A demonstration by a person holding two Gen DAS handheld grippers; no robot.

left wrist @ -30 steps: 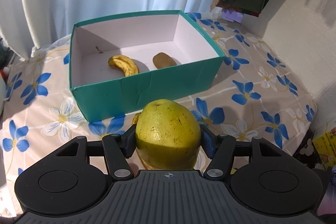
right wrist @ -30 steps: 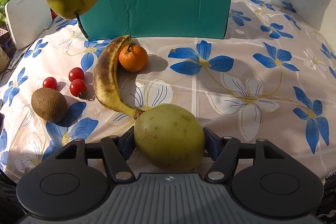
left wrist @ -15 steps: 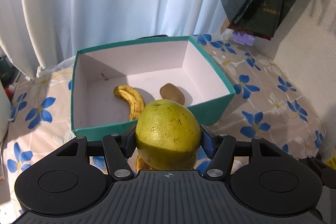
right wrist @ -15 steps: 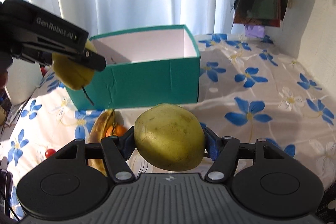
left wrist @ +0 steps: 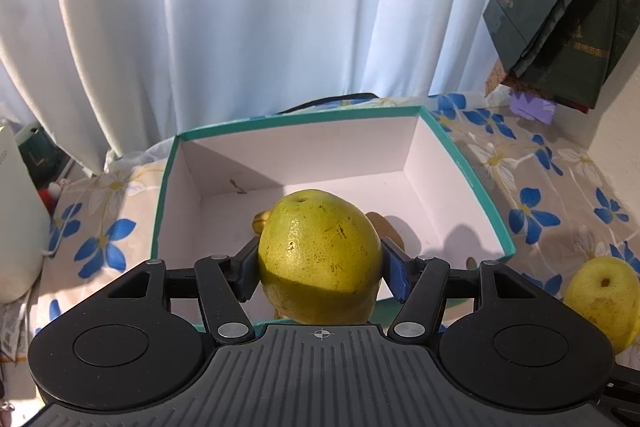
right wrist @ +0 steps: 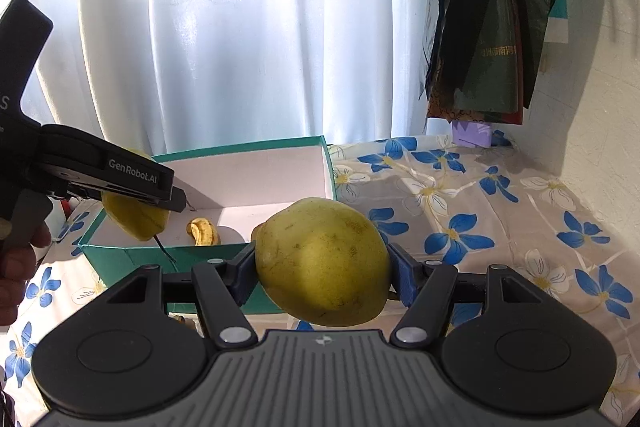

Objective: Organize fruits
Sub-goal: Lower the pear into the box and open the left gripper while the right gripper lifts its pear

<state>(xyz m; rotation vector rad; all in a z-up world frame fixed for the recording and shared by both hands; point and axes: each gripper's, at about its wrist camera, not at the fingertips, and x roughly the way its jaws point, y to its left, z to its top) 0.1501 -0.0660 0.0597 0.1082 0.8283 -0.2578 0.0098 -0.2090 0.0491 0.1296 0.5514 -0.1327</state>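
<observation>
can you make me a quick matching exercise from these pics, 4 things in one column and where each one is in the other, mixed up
Things:
1. left gripper's pear
2. right gripper's pear
3. small banana
4. dark bags

Places:
a. lying on the floor of the teal box
b. hanging by the wall, right of the curtain
c. held in the air above the open box
d. held in the air outside the box, off its right corner

Pairs: 1-c, 2-d, 3-a, 4-b
</observation>
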